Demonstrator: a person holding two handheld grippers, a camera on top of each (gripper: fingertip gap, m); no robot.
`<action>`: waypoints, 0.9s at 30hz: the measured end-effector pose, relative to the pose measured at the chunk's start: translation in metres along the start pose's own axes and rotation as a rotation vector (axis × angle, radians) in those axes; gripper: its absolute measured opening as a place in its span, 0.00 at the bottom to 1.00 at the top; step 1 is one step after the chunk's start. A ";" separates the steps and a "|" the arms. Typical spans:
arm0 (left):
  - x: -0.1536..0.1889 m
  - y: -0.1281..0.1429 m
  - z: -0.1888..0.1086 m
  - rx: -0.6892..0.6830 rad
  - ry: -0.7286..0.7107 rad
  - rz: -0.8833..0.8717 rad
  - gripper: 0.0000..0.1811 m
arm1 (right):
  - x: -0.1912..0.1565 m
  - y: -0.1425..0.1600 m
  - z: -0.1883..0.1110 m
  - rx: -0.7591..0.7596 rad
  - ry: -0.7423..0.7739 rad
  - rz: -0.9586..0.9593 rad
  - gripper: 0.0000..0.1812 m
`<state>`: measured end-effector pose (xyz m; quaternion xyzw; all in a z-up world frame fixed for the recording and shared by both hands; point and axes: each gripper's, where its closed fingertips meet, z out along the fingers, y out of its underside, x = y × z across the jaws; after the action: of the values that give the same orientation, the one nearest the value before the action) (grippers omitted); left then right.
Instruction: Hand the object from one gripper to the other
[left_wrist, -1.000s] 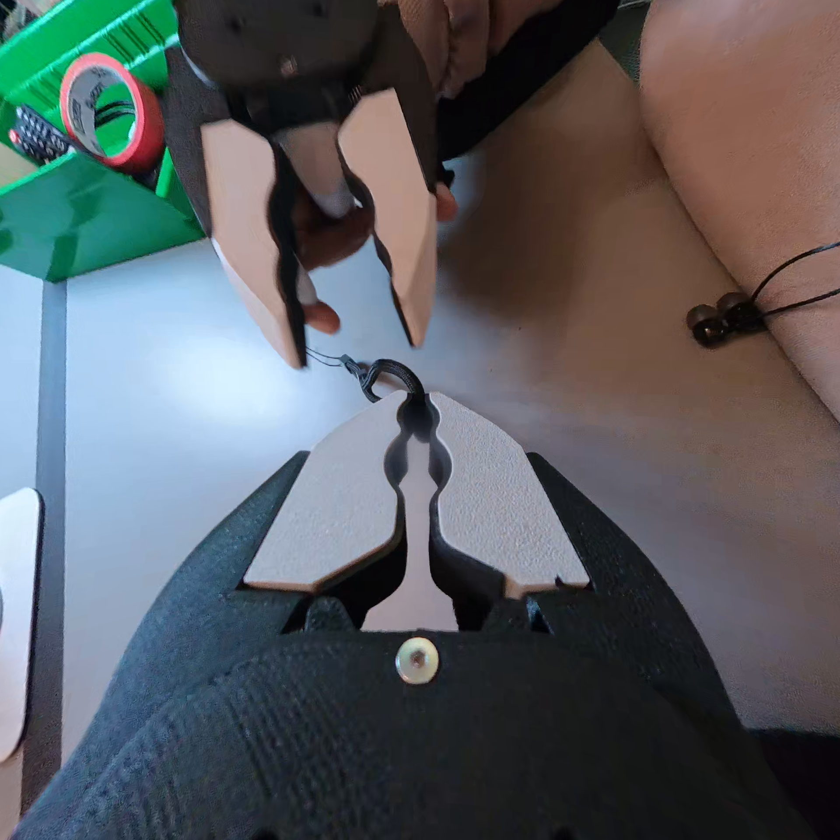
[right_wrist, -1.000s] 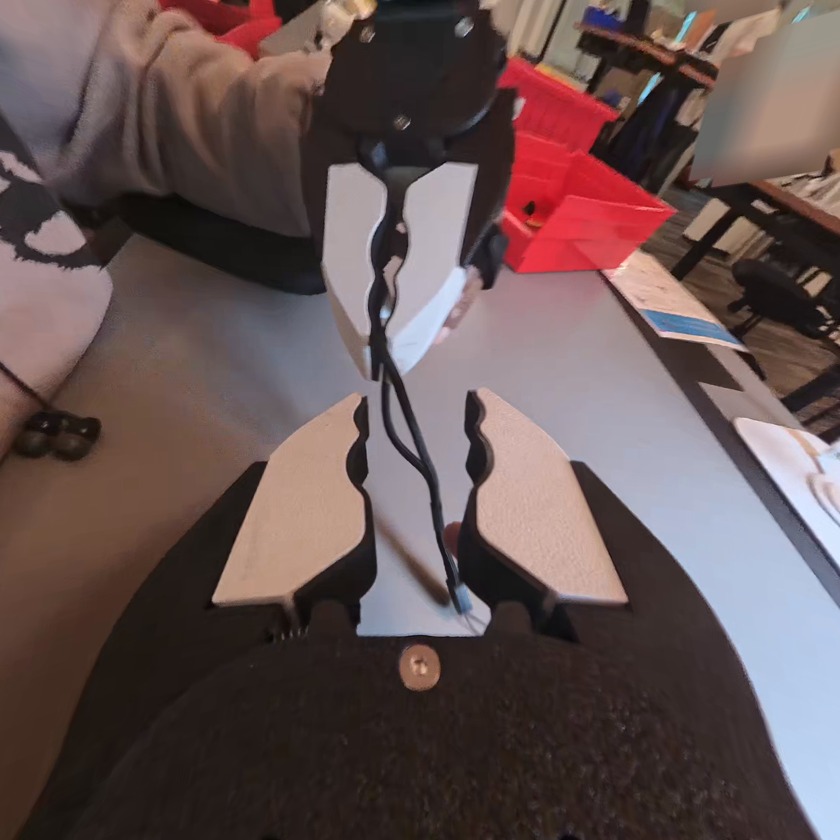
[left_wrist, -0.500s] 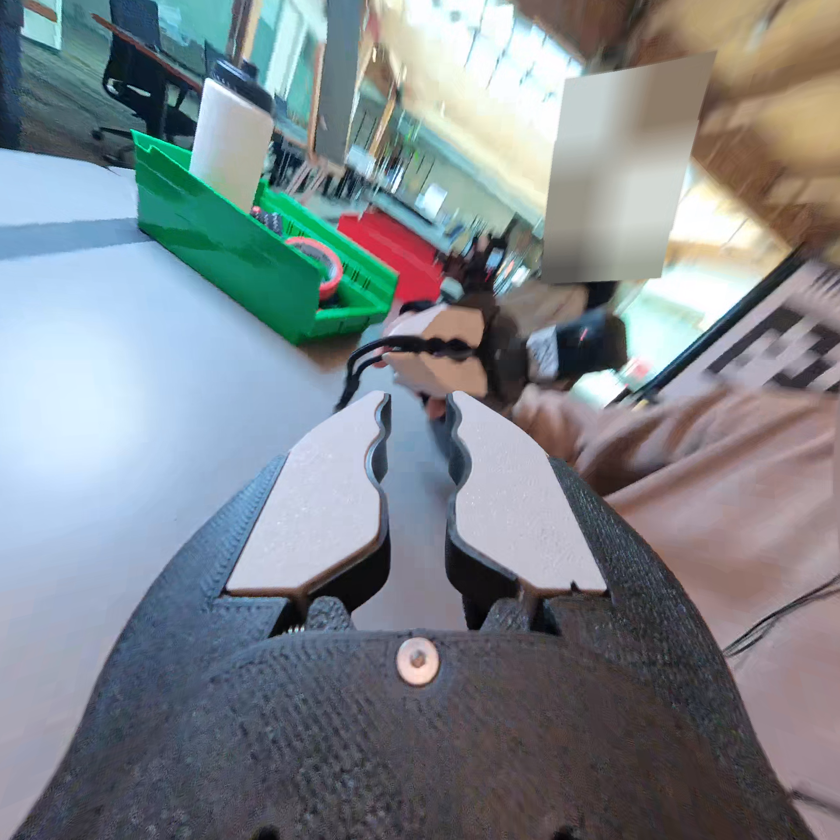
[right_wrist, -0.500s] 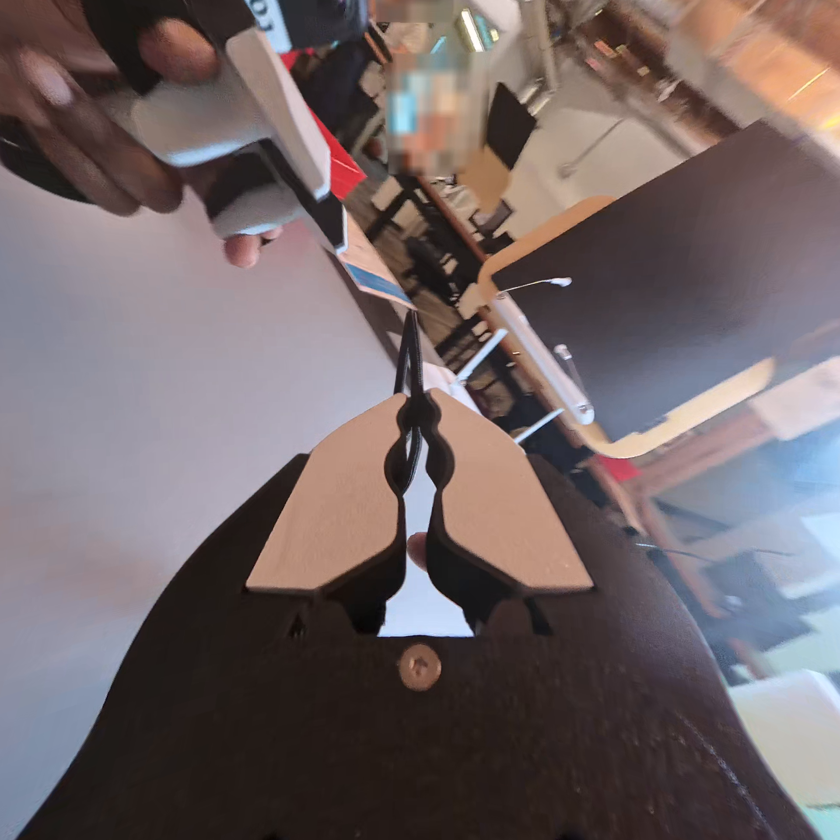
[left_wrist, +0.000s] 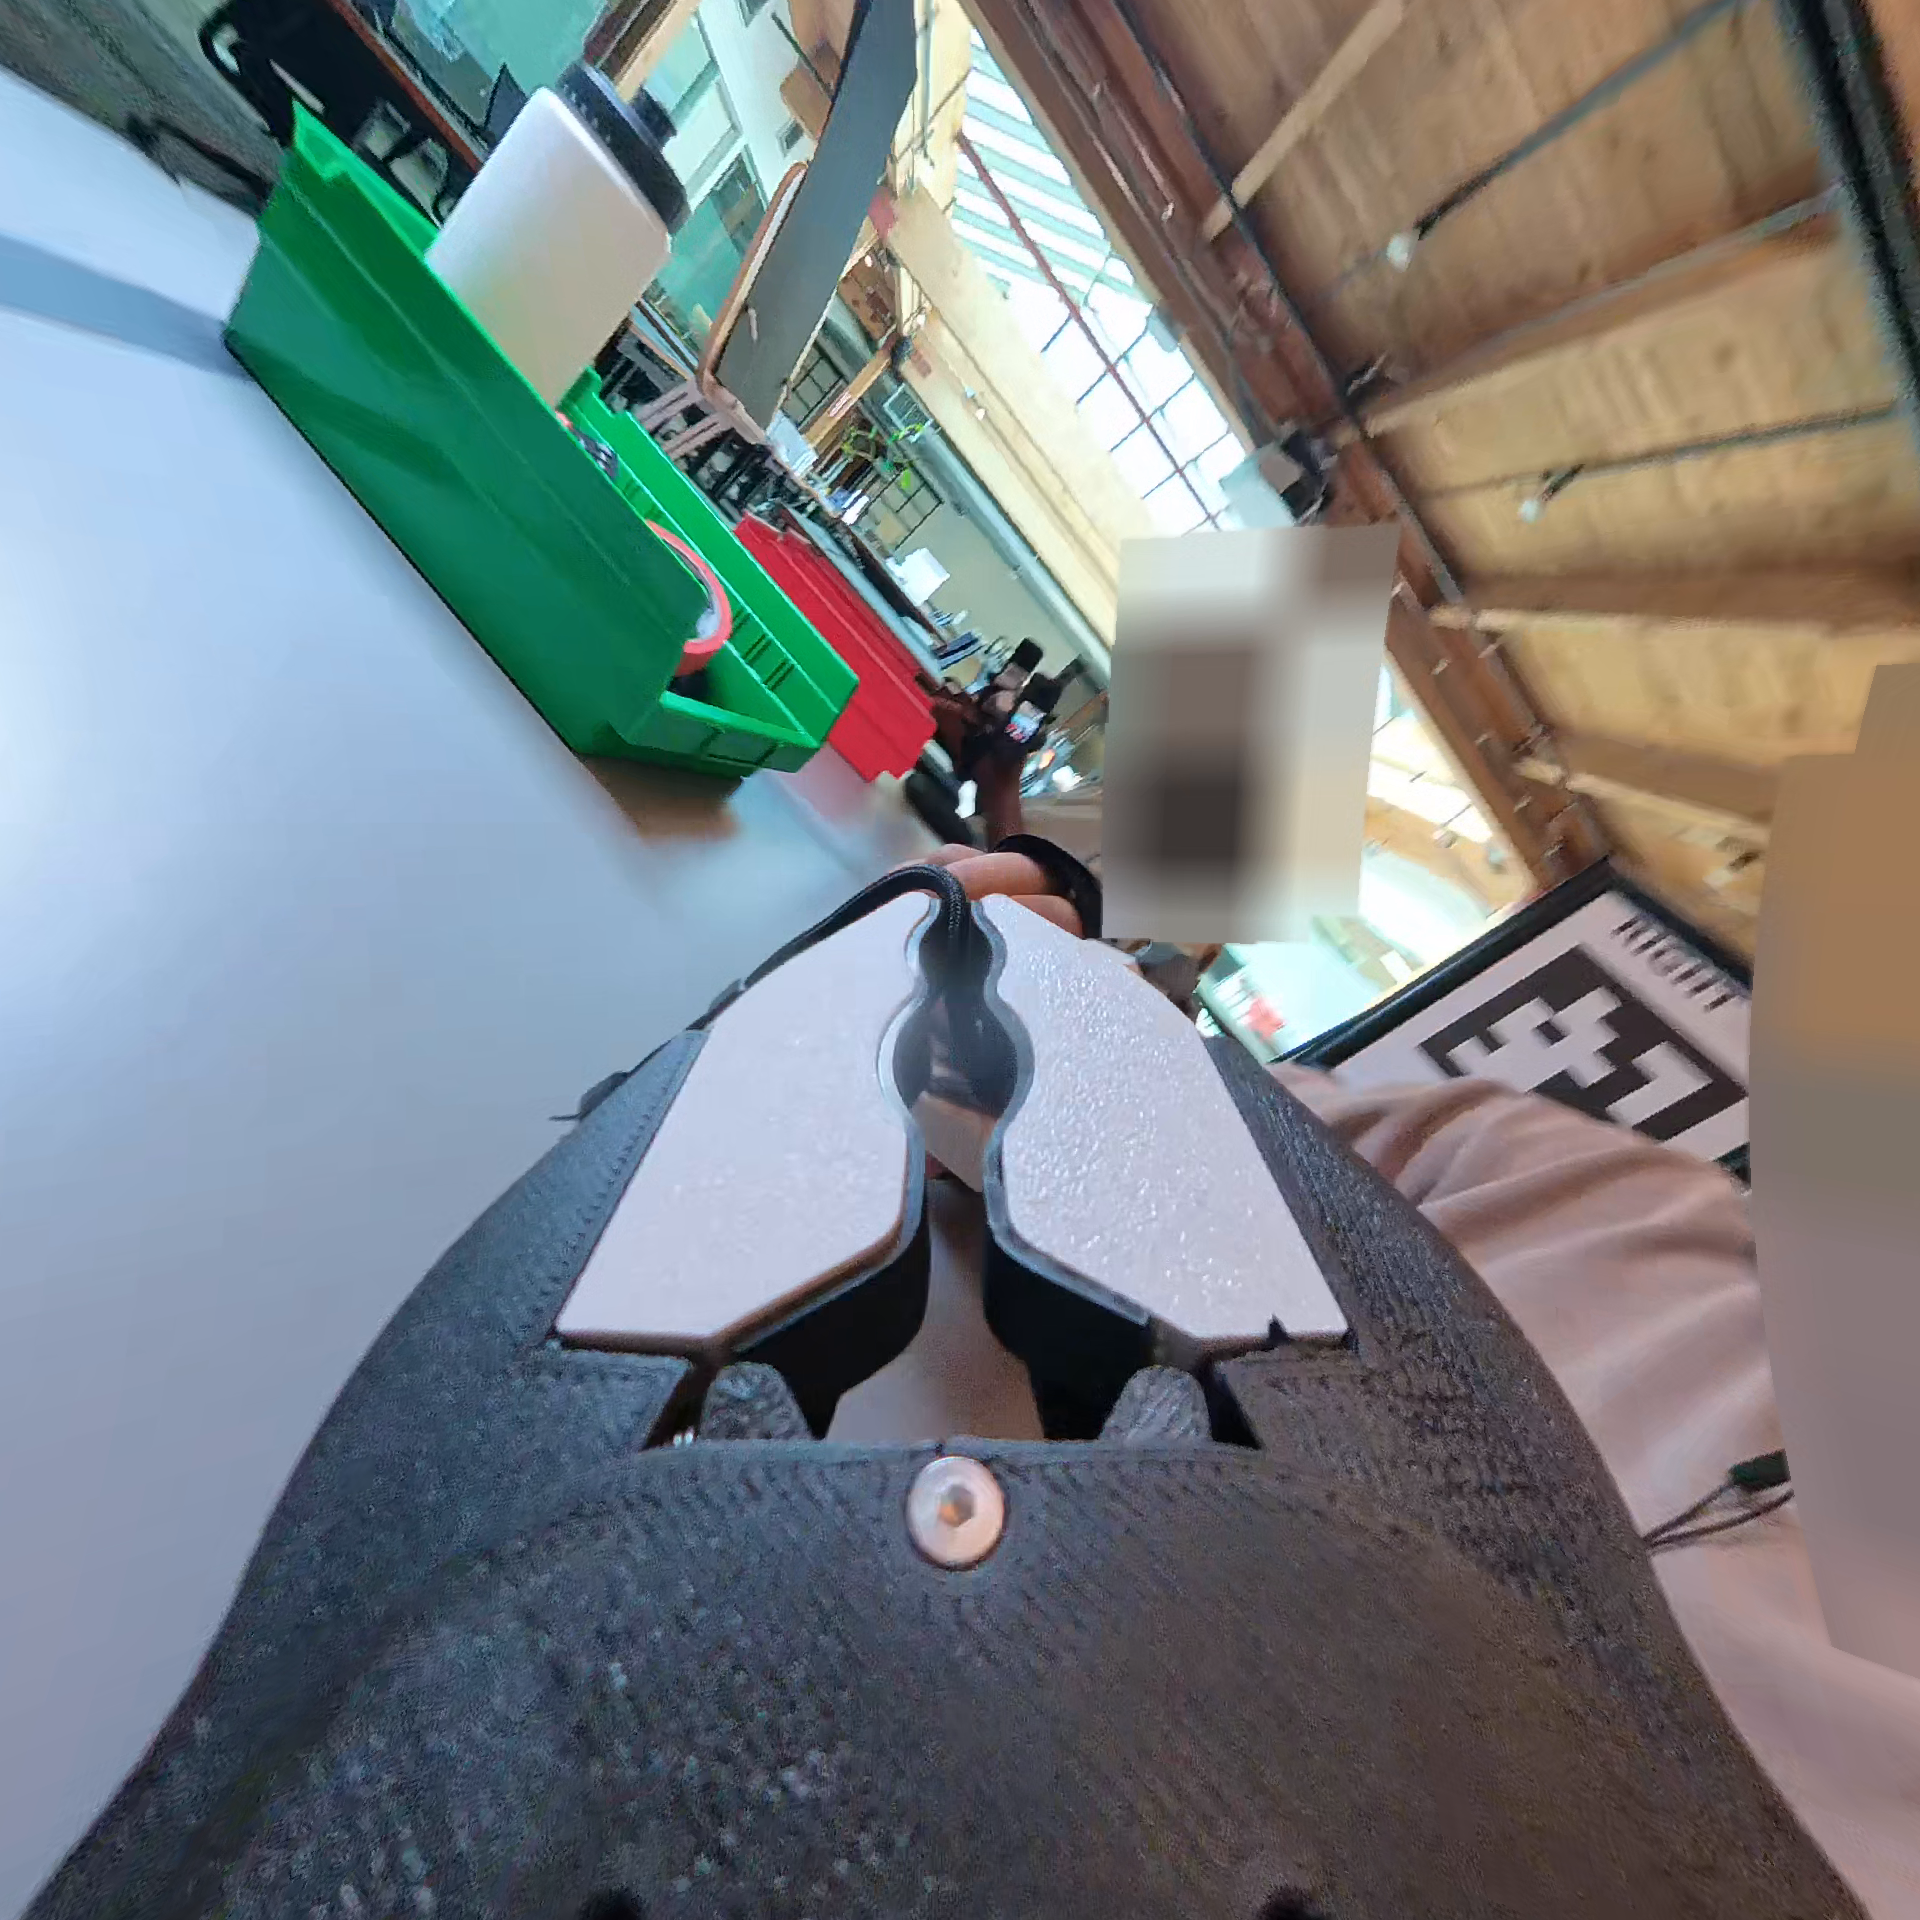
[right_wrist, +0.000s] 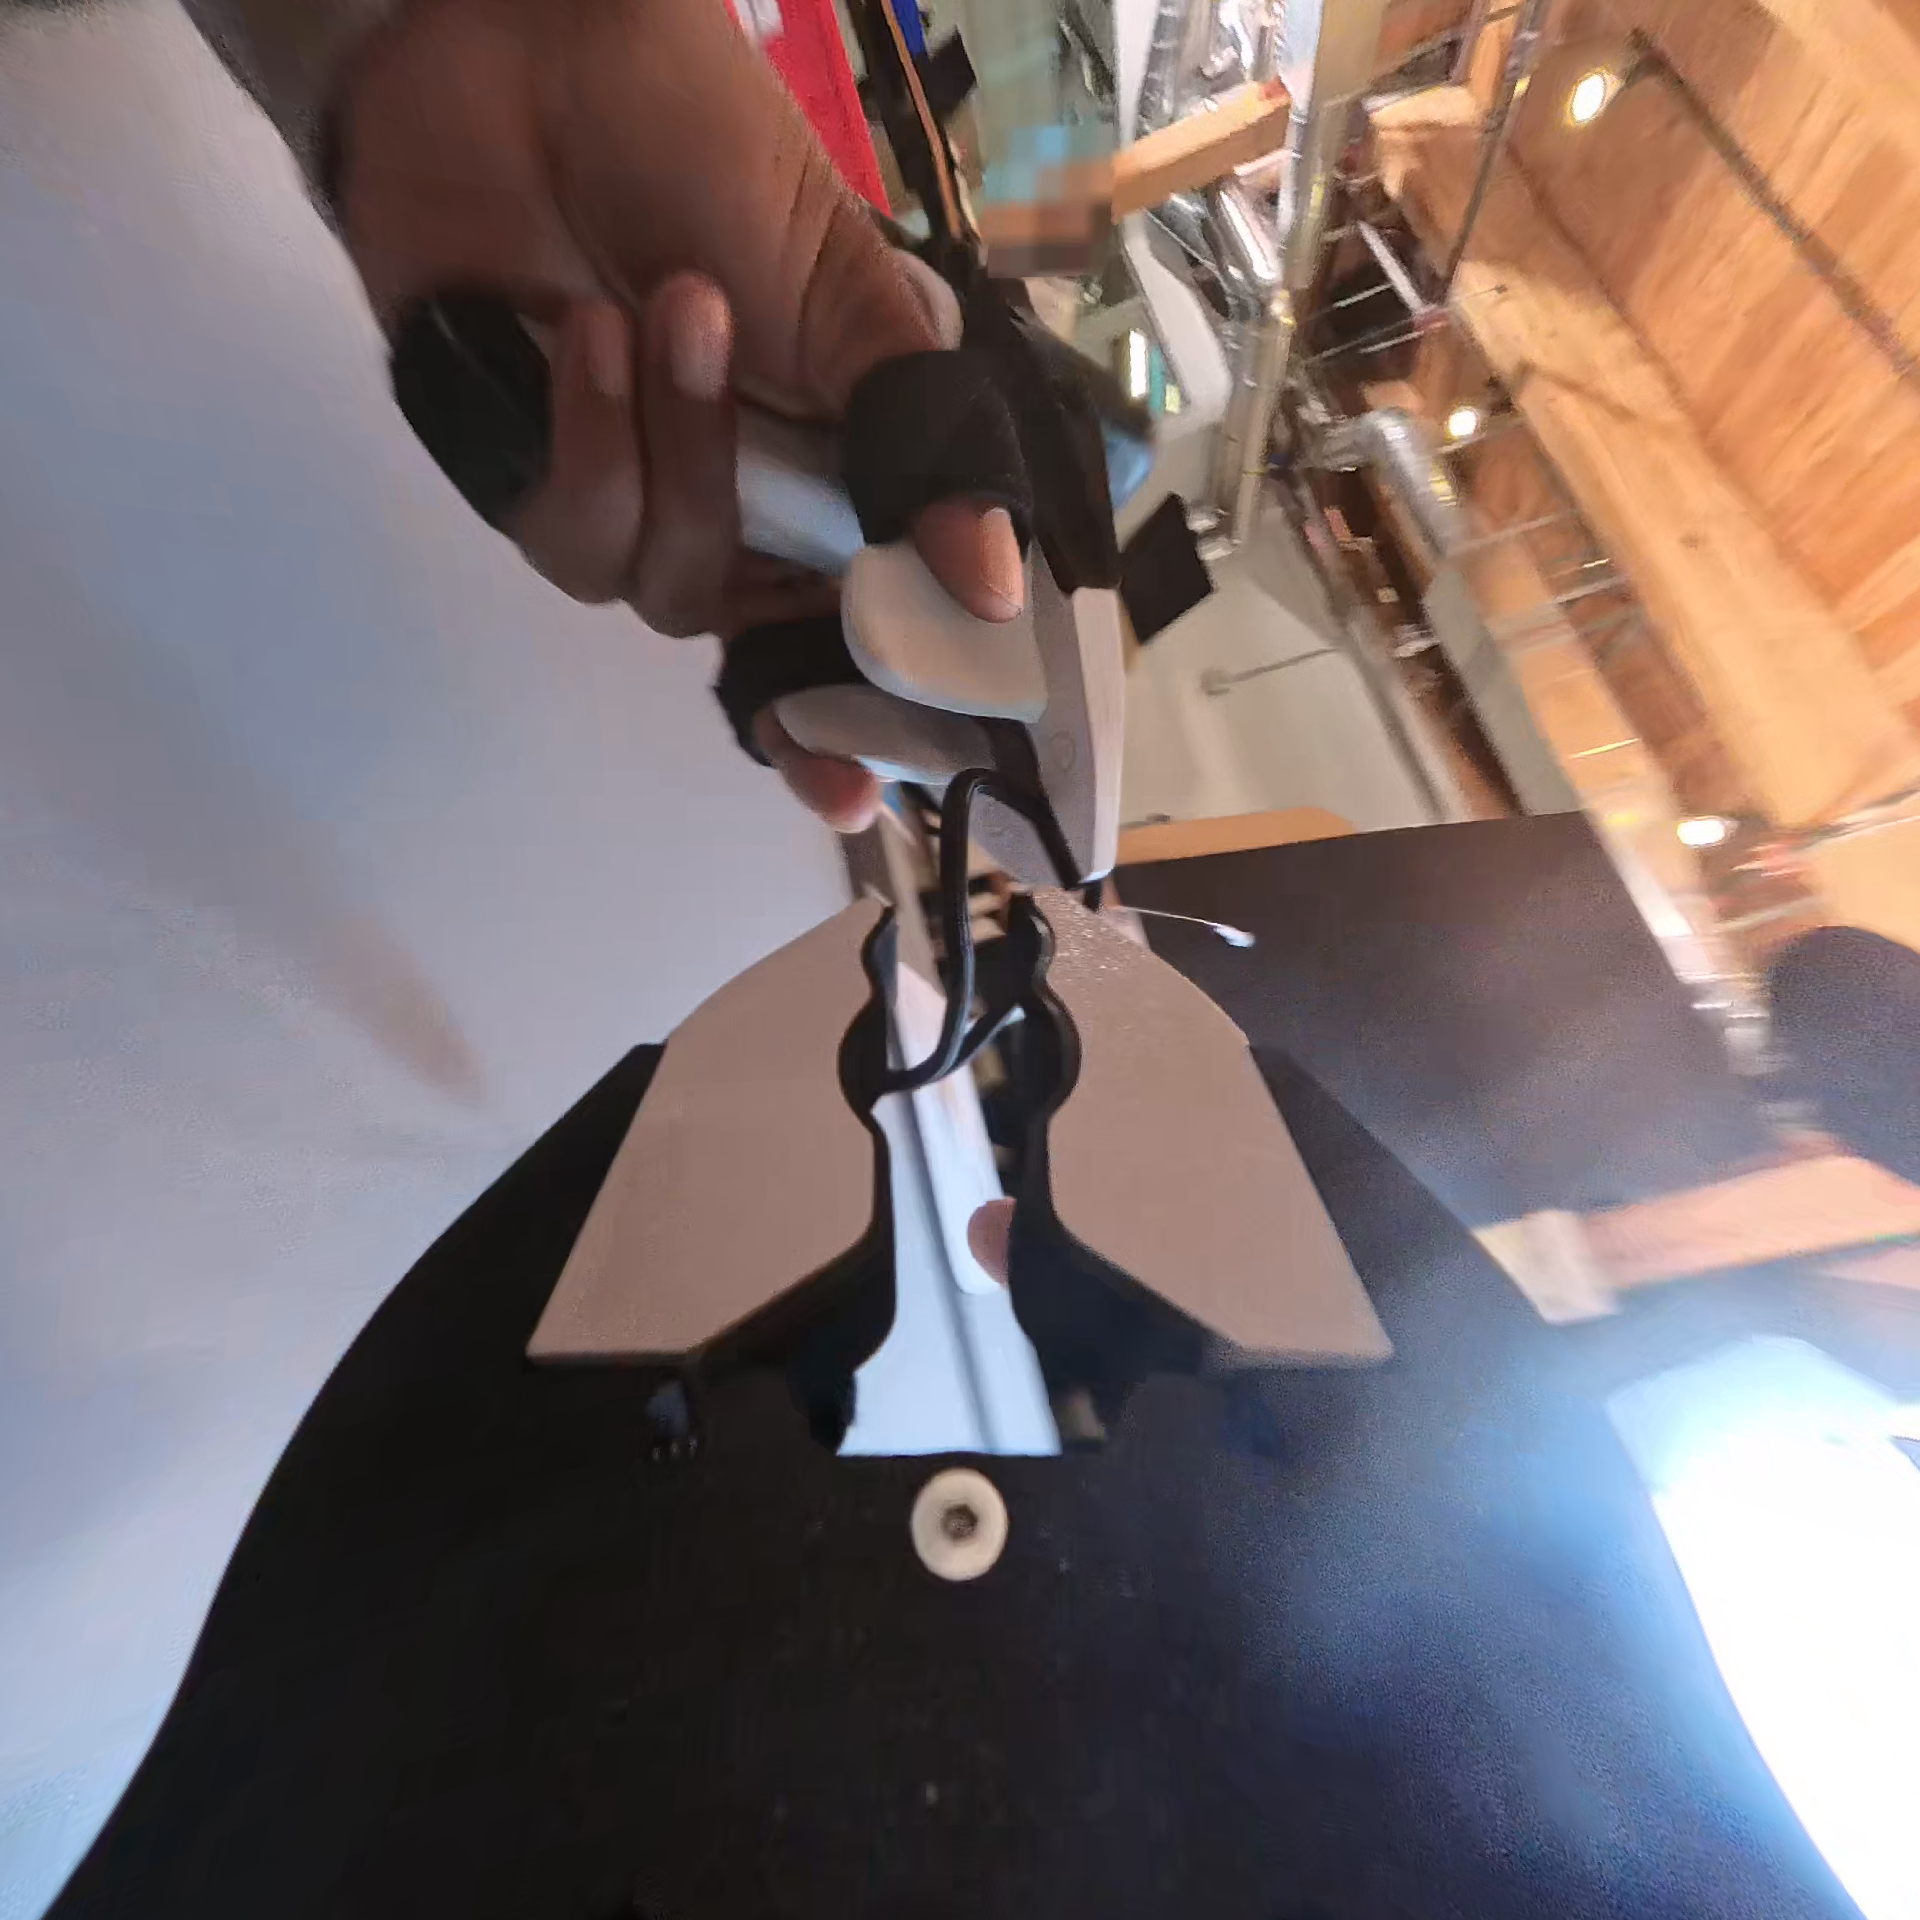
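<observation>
The object is a thin black cord (left_wrist: 891, 896). In the left wrist view my left gripper (left_wrist: 956, 916) is shut on it, and the cord comes out at the tips and bends left. In the right wrist view the cord (right_wrist: 954, 831) hangs from the left gripper (right_wrist: 1039, 821), held by a gloved hand (right_wrist: 623, 260), down into the gap of my right gripper (right_wrist: 956, 920). The right jaws stand a little apart and the cord lies loose between them. Both grippers are held above the grey table (left_wrist: 208, 831), tips almost touching.
A green bin (left_wrist: 468, 499) with a white bottle (left_wrist: 551, 239) and a red tape roll (left_wrist: 707, 623) stands at the table's far side, with a red bin (left_wrist: 862, 675) beyond it. A black board (right_wrist: 1455, 987) stands to the right of the table. My left and right fingertips are right by each other.
Half a second ago the right gripper was shut on the cord and the left was open. Now the left is shut on the cord and the right jaws have parted.
</observation>
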<state>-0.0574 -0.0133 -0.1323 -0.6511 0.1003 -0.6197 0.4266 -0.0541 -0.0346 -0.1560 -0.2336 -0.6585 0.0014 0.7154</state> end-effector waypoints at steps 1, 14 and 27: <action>0.001 -0.003 -0.004 -0.022 -0.022 0.081 0.02 | -0.001 -0.002 -0.001 0.018 -0.043 0.090 0.14; 0.057 0.062 -0.027 -0.561 0.156 0.837 0.02 | -0.031 0.025 -0.027 0.063 -0.614 0.815 0.26; 0.066 0.041 -0.035 -0.454 0.169 0.879 0.02 | -0.056 -0.067 -0.070 0.320 -1.180 1.177 0.26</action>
<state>-0.0584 -0.0977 -0.1172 -0.5712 0.5317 -0.3944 0.4853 -0.0165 -0.1349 -0.1882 -0.3951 -0.6867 0.5884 0.1616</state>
